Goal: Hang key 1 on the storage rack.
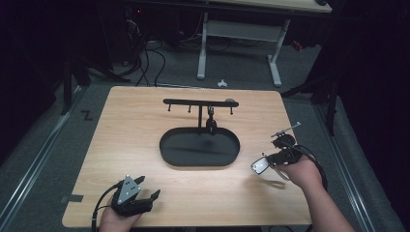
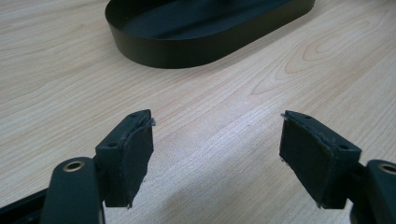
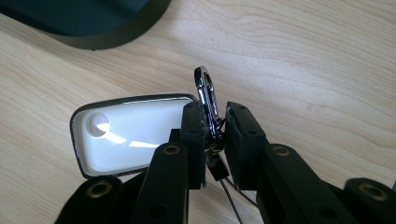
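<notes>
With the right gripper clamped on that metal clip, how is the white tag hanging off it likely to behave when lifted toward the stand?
The right gripper pinches only the metal clip, so the white tag will probably dangle and swing. Its flat, glossy face looks stiff rather than floppy, and light. The polished clip looks slippery, so it may twist between the pads.
</notes>
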A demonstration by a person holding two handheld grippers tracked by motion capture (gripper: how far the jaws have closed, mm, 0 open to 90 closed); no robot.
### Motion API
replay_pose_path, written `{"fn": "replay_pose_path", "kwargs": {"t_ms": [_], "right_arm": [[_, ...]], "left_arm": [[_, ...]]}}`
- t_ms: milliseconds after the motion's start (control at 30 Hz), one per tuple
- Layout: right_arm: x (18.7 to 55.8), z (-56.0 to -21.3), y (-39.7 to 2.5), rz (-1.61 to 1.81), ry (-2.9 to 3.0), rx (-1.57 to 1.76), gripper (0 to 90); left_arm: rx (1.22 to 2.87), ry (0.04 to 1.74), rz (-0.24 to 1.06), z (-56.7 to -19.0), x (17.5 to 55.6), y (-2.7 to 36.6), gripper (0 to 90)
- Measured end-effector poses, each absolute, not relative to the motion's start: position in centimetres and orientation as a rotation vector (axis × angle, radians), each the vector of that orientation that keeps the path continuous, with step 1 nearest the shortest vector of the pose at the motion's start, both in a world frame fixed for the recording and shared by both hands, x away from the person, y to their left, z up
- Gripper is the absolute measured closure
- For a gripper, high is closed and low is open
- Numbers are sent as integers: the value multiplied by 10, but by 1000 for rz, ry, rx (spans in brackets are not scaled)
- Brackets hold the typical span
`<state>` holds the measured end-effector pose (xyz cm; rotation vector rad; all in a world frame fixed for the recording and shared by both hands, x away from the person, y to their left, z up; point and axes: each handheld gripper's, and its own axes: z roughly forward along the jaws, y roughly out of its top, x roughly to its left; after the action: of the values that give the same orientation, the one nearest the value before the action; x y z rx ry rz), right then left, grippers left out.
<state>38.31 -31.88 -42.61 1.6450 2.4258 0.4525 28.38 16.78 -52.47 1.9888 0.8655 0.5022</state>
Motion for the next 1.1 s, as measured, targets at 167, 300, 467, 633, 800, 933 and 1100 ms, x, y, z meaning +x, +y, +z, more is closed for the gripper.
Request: {"fn": "replay_pose_path", "kwargs": {"t_ms": [167,300,467,633,800,933,1100], "right_arm": [[384,-421,-315,463,2430,1638,782],[385,-415,-311,473,2435,1622,782],[388,-404,-306,489,2432,1598,782],[391,-393,-302,506,2426,1581,783],[394,-385,-296,509,2424,1564,784],[398,-377,-289,514,2429,1540,785],[403,-364,-279,540,2427,1510,800]], "left_arm": [[1989,865,501,-525,284,168,264],[1988,867,498,-525,284,168,265],[1987,867,498,-525,284,168,264],[1982,870,494,-525,284,168,264],[1986,868,493,-525,284,168,264],[1987,867,491,-525,284,168,264],[1985,867,495,-525,284,169,264]]}}
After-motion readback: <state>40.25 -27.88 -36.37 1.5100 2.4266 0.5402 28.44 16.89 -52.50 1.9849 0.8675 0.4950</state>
